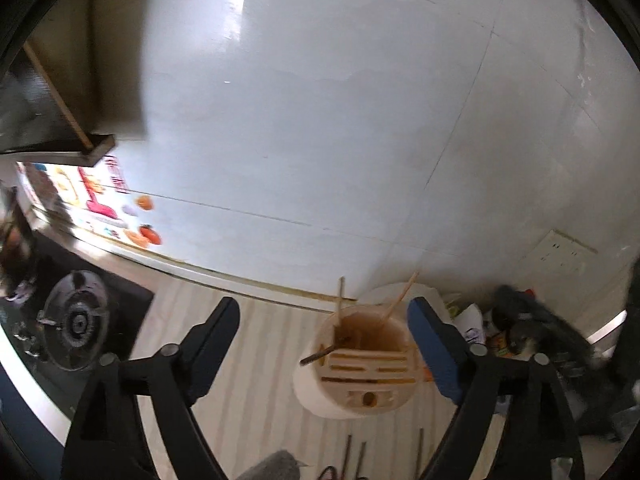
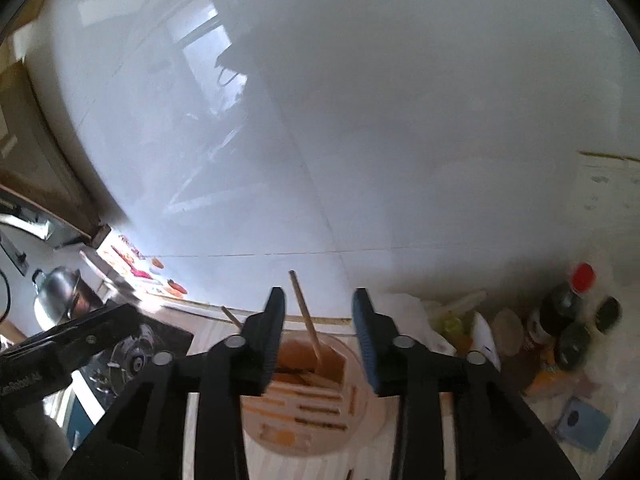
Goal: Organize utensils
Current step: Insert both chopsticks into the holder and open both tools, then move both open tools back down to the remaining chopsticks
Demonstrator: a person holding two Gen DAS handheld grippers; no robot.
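A round cream utensil holder [image 1: 360, 364] with a slotted lid stands on the striped counter. Two light wooden chopsticks [image 1: 394, 300] and a dark stick [image 1: 318, 356] stand in its open well. My left gripper [image 1: 324, 340] is open and empty, the holder between its fingers at the right. In the right wrist view my right gripper [image 2: 320, 332] is open and empty just above the holder [image 2: 304, 396], with a chopstick [image 2: 306, 316] rising between the fingers. Several dark chopsticks [image 1: 360, 456] lie on the counter in front of the holder.
A white tiled wall [image 1: 320, 120] is close behind. A gas burner [image 1: 76, 320] sits at the left, with a kettle [image 2: 56, 292] beyond. Bottles and jars [image 2: 564, 320] crowd the right. A blue card [image 2: 580, 420] lies at the right front. The left gripper's arm [image 2: 68, 344] shows at left.
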